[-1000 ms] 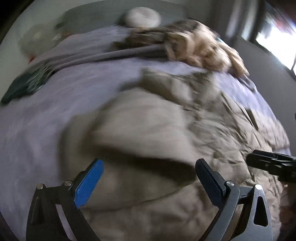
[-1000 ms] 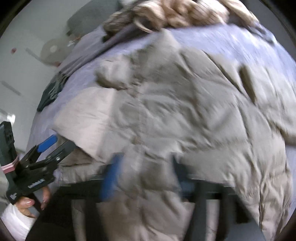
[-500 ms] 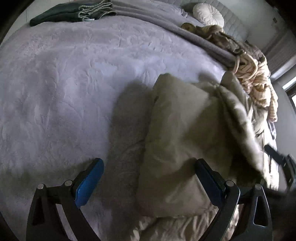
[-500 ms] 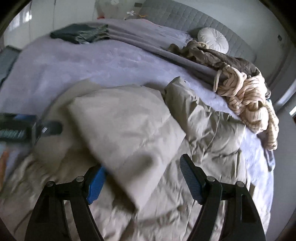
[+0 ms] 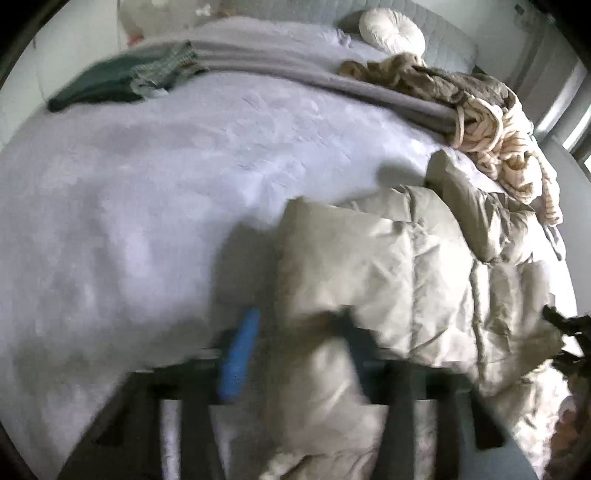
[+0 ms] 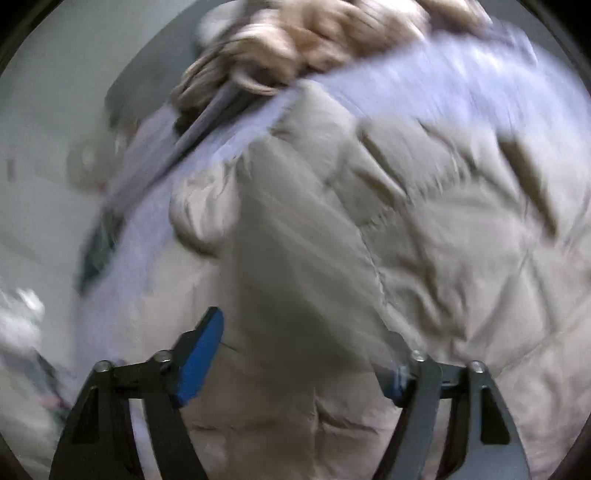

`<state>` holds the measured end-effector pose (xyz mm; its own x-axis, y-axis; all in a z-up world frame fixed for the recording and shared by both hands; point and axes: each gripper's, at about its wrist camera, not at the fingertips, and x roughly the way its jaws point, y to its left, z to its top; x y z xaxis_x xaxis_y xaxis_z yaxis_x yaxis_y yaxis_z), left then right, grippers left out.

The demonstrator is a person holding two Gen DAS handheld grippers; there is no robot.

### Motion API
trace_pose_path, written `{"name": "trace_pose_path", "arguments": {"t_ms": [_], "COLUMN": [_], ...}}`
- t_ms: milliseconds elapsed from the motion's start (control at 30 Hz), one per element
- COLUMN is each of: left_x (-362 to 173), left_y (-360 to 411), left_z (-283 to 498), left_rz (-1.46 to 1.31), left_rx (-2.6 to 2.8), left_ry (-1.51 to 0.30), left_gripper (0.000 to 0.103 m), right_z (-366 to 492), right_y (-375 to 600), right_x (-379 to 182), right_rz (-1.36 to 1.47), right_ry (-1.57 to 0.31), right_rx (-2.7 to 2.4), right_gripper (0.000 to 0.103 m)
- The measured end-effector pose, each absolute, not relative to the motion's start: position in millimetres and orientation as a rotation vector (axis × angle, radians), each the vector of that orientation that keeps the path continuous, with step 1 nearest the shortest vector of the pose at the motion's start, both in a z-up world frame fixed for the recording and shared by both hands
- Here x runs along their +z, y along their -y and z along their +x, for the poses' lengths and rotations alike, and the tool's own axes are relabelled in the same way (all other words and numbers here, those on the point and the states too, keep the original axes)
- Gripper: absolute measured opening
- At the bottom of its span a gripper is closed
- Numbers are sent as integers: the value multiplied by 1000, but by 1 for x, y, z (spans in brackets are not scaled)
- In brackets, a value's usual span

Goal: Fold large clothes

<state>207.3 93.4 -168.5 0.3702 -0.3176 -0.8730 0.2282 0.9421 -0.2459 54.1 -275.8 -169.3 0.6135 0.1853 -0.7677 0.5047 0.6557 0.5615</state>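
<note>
Both grippers' fingers are closing with the beige puffer jacket (image 5: 399, 266) between them (frames blurred).

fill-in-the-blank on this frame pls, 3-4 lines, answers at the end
1. The beige puffer coat lies on a ____ bedspread.
2. The round white cushion sits by the ____.
3. The left gripper is closing with ____ fabric between its jaws.
4. One finger pad of the right gripper is ____.

Answers: lavender; headboard; coat; blue
</note>
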Motion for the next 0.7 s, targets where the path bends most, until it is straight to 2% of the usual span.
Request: {"name": "trace_pose_path", "arguments": {"t_ms": [33, 67, 200, 400, 533, 700], "left_x": [-171, -172, -183, -203, -180, -147], "left_y": [-88, -84, -73, -58, -58, -60], "left_z": [209, 210, 204, 198, 195, 205], "left_rz": [-84, -70, -11, 91, 129, 79], "left_rx": [-346, -340, -321, -281, -254, -300], "left_ry": [-1147, -1141, -1142, -1147, -1105, -1020], "left_gripper": [26, 26, 26, 26, 26, 26], "right_z": [53, 52, 36, 10, -10, -43], "right_y": [286, 295, 305, 305, 314, 335], "right_x": [-179, -187, -183, -205, -190, -144], "right_rz": [948, 999, 1016, 866, 812, 660], "right_ry": [-917, -927, -889, -992, -989, -876], "right_rx": [-204, -207, -200, -262, -330, -498], "right_gripper": [11, 7, 7, 8, 18, 18]}}
